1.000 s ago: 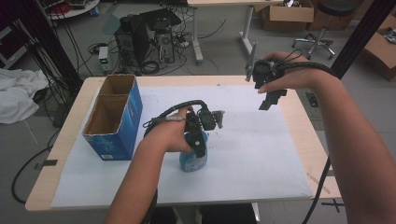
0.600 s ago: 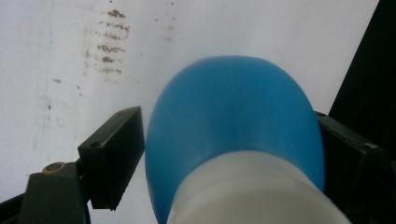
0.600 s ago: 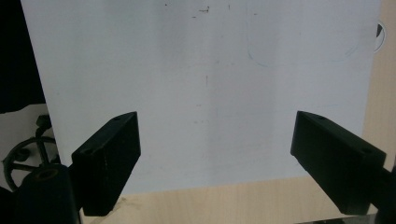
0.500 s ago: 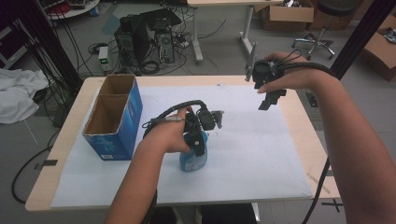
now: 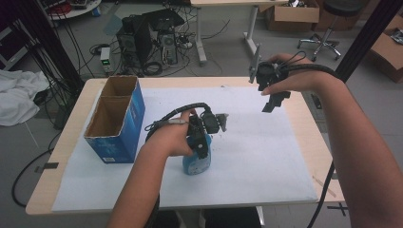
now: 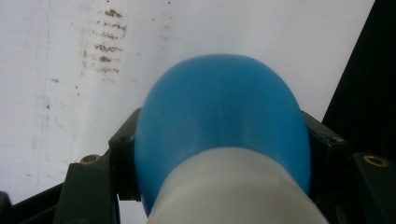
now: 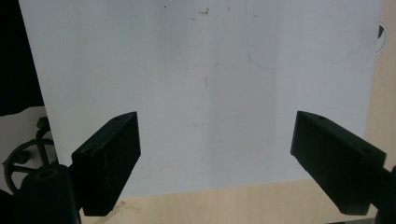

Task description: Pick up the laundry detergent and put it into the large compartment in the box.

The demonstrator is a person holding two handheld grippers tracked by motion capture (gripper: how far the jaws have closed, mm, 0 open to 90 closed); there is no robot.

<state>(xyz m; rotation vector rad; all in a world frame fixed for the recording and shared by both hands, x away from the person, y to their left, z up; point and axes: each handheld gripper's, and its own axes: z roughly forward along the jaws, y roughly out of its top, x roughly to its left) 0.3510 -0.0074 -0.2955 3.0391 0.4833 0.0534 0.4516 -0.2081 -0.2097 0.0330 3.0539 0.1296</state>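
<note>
A blue bottle [image 5: 197,161] stands on the white sheet [image 5: 266,156] near the middle of the table. My left gripper [image 5: 202,142] is shut on it from above. In the left gripper view the bottle's blue shoulder [image 6: 224,121] bulges between the two black jaws, with its white part lower down. My right gripper [image 5: 273,97] is held in the air over the far right of the sheet, open. In the right gripper view its fingers [image 7: 109,158] stand wide apart over bare white sheet [image 7: 210,93], with nothing between them.
An open blue cardboard box [image 5: 116,118] with two compartments stands at the table's left. The wooden table edge [image 5: 311,133] runs along the right of the sheet. Computers, cables and a chair lie on the floor beyond the table.
</note>
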